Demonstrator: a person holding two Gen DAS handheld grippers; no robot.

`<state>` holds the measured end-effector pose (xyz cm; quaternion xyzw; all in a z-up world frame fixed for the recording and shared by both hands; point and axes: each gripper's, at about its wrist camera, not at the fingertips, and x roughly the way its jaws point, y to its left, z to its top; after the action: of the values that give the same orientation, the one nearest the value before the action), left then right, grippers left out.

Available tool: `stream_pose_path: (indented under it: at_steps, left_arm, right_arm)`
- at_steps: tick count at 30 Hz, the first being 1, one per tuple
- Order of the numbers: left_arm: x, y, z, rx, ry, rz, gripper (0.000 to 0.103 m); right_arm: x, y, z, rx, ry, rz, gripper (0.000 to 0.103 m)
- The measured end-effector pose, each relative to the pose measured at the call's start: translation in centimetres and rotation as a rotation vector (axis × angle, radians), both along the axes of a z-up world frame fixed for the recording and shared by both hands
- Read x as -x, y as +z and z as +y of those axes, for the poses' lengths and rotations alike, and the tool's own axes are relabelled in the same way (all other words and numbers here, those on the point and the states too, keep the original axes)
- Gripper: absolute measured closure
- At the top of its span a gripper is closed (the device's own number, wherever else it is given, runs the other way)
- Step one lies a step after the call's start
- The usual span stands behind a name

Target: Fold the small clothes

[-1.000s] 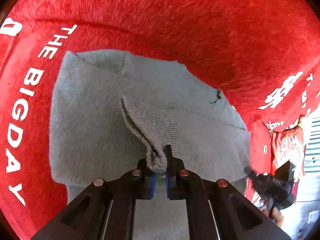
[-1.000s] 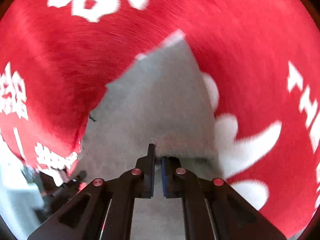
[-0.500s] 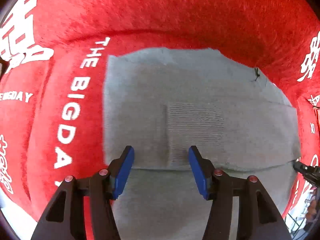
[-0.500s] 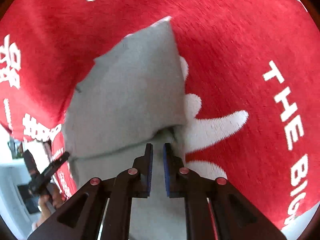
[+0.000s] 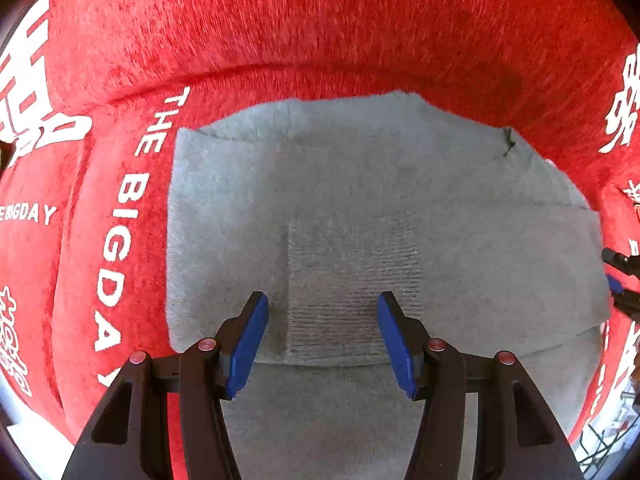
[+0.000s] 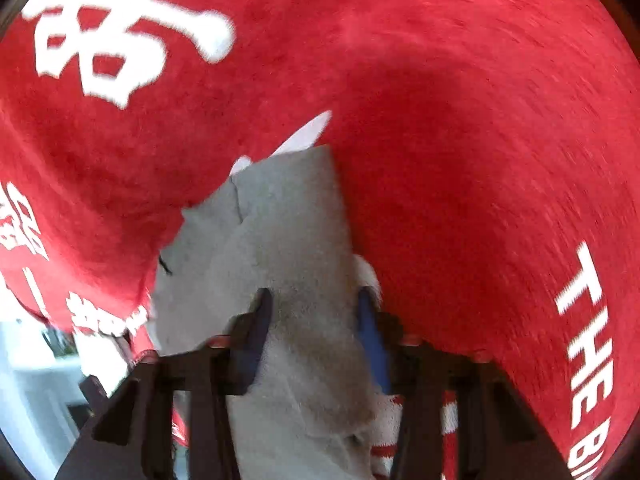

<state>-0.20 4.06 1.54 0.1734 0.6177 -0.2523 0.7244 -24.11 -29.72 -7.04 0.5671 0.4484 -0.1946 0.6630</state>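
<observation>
A grey knitted garment (image 5: 360,200) lies folded flat on a red plush cover (image 5: 320,40). Its ribbed cuff (image 5: 352,272) rests on top near the front fold. My left gripper (image 5: 320,336) points almost straight down over that cuff, open, its blue pads apart on either side with nothing pinched. In the right wrist view, which is blurred, the garment (image 6: 280,240) runs under my right gripper (image 6: 314,316). Its jaws stand apart above the garment's right edge without pressing on it. The right gripper's tip (image 5: 620,280) also shows at the left view's right edge.
The red cover (image 6: 480,160) carries white lettering and symbols all round the garment. A red-and-white striped piece (image 6: 400,420) peeks out beside the grey cloth near my right fingers. Pale room floor (image 6: 32,380) shows past the cover's edge at lower left.
My left gripper let go of the ribbed cuff and opened; the cuff now lies flat. The right gripper went from shut to open and shifted over the garment's right edge.
</observation>
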Motion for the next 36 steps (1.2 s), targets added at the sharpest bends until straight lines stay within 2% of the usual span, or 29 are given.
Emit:
stream_pose_path:
  at_steps: [2,4,6,7,10,13,16,19,23,27,30,34,36]
  left_arm:
    - [0.1,-0.1,0.0,-0.006,0.007,-0.006,0.045]
    - [0.2,0.1,-0.2,-0.003,0.006,-0.015,0.045]
    - [0.3,-0.1,-0.5,-0.011,-0.006,-0.020,0.045]
    - [0.4,-0.2,-0.7,-0.015,-0.011,-0.020,0.045]
    - [0.7,-0.4,-1.2,-0.028,-0.027,-0.037,0.045]
    - [0.8,-0.3,-1.2,-0.045,-0.044,-0.052,0.045]
    - [0.5,0.2,-0.4,-0.074,-0.041,-0.069,0.045]
    - [0.0,0.9,1.1,-0.092,-0.007,-0.067,0.045]
    - [-0.2,1.8,2.2,-0.077,0.022,-0.057,0.045]
    - [0.5,1.4,1.3,-0.082,0.007,-0.042,0.045]
    - [1.0,0.1,0.6,-0.115,-0.009,-0.046,0.044]
    - [1.4,0.5,1.2,-0.104,-0.006,-0.041,0.044]
    - [1.8,0.5,1.7,-0.133,-0.017,-0.037,0.044]
  right_arm:
    - [-0.7,1.4,0.2,0.046,0.046,0.006,0.095]
    - [-1.3,3.9,0.6,0.161,0.113,-0.006,0.095]
    - [-1.7,4.6,0.8,0.243,0.164,0.056,0.095]
    - [-1.8,3.9,0.7,0.259,0.186,0.111,0.095]
    - [-1.4,1.8,0.7,0.261,0.217,0.176,0.095]
    - [-0.7,2.3,0.6,0.262,0.157,0.182,0.094]
    - [0.4,3.5,0.6,0.247,0.116,0.227,0.094]
    - [1.4,5.5,2.0,0.271,0.151,0.209,0.094]
    - [1.2,7.4,4.7,0.295,0.229,0.156,0.094]
    - [-0.9,5.9,6.8,0.282,0.286,0.168,0.094]
    - [-1.0,3.4,7.4,0.254,0.309,0.228,0.095]
    - [0.5,3.4,6.6,0.194,0.269,0.188,0.095]
    - [1.0,3.6,6.4,0.172,0.271,0.192,0.095]
